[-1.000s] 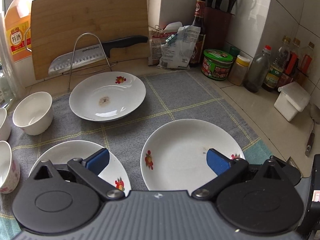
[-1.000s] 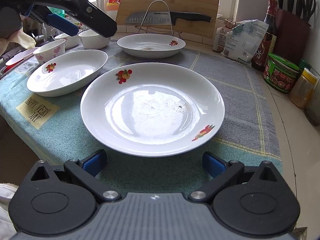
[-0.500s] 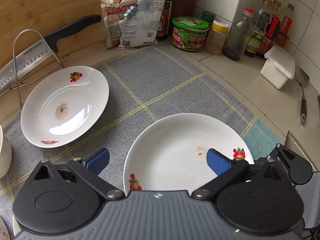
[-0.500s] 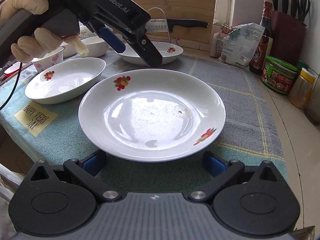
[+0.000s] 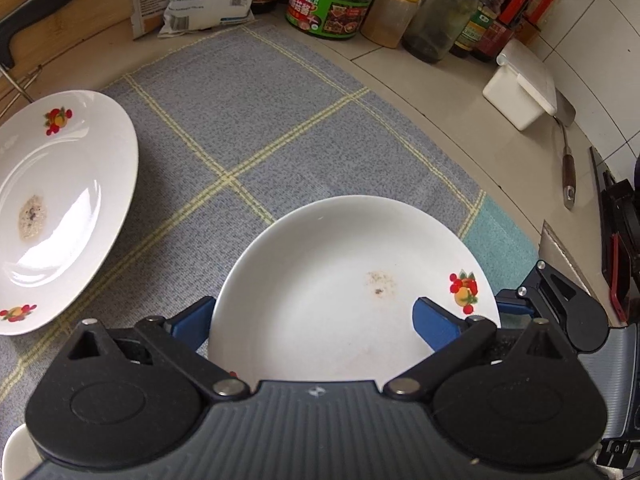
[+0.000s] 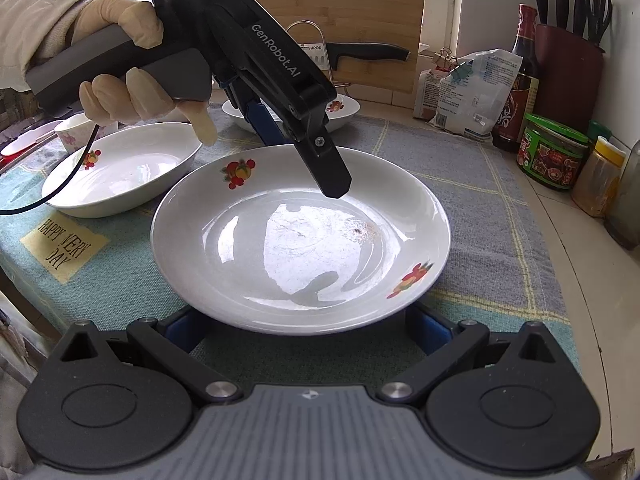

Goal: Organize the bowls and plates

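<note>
The plate [image 6: 300, 236] is sitting mid-frame on the mat [image 6: 492, 216] in the right view. The left gripper [image 5: 312, 320], jaws spread wide and gripping nothing, is hovering over it, one finger above the bowl of the plate. The right gripper [image 6: 304, 330], also wide open and empty, is waiting at the near rim. A second plate [image 5: 60, 204] is lying at the left edge of the left view.

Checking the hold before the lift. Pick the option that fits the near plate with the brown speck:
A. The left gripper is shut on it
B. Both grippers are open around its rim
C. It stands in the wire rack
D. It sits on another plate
B: the plate lies flat on the cloth; the left gripper and right gripper straddle its rim with jaws spread.
</note>
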Motion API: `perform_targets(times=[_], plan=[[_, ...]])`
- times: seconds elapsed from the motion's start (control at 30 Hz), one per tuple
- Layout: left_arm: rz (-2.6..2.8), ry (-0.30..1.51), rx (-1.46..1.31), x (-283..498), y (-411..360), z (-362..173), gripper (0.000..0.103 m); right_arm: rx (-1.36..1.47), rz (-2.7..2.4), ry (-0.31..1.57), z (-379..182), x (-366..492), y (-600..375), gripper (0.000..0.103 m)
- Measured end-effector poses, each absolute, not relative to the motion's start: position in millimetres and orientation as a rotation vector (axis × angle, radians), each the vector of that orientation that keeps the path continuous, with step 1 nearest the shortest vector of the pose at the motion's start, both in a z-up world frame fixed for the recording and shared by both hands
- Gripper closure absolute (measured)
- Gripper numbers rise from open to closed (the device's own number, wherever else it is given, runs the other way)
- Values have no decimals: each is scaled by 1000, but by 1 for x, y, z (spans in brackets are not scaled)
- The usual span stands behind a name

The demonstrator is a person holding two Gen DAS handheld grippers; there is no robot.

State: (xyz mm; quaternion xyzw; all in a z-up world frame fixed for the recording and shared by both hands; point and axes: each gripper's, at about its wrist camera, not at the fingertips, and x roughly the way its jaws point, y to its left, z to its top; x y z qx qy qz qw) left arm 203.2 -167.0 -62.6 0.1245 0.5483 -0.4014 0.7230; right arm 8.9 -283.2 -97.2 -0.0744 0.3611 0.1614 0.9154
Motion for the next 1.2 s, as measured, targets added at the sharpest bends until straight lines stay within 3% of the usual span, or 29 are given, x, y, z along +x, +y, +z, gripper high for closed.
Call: perform_targets(times=[1.2], plan=[[-1013, 1308, 424, 210, -186, -74, 6, -178, 357, 784, -95, 19, -277, 0]])
